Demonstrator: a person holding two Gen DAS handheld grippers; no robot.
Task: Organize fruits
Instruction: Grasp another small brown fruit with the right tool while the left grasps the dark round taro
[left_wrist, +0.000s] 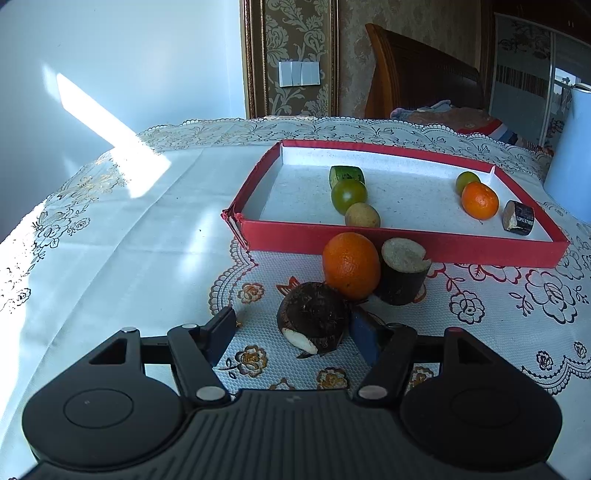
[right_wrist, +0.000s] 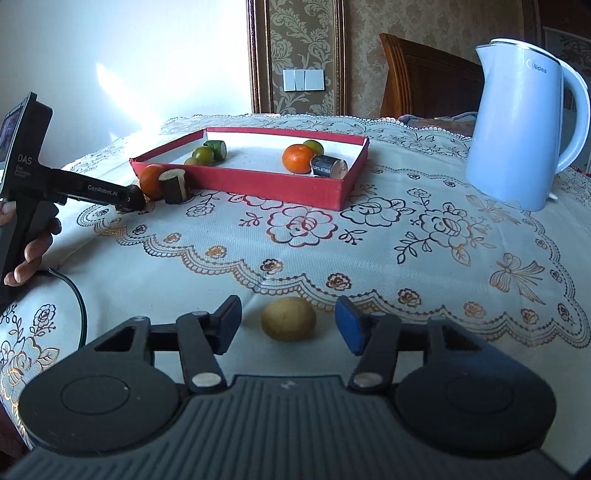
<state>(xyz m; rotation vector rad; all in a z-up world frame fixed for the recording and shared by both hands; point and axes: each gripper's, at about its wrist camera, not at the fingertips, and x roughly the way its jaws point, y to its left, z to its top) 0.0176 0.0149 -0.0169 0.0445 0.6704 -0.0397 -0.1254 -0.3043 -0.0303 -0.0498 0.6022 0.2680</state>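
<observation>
Kettle (right_wrist: 517, 125) brand: "Midea" is showing near the top of the white body.
Left gripper (right_wrist: 135, 197) arm: "GenRobot.AI" is showing in white.
Left gripper housing: "DAS" is showing; smaller lines beneath are unreadable.

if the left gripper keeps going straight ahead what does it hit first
The dark round fruit sitting between the open fingers of the left gripper; just behind it lies the orange, though depth is hard to judge.

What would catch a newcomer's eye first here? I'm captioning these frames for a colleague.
The red tray at mid-table, holding green and orange fruit, stands out first. Just outside its near wall sit an orange and a dark cut stalk piece, with a dark round fruit between the open left gripper fingers. The white kettle stands to the right.
</observation>
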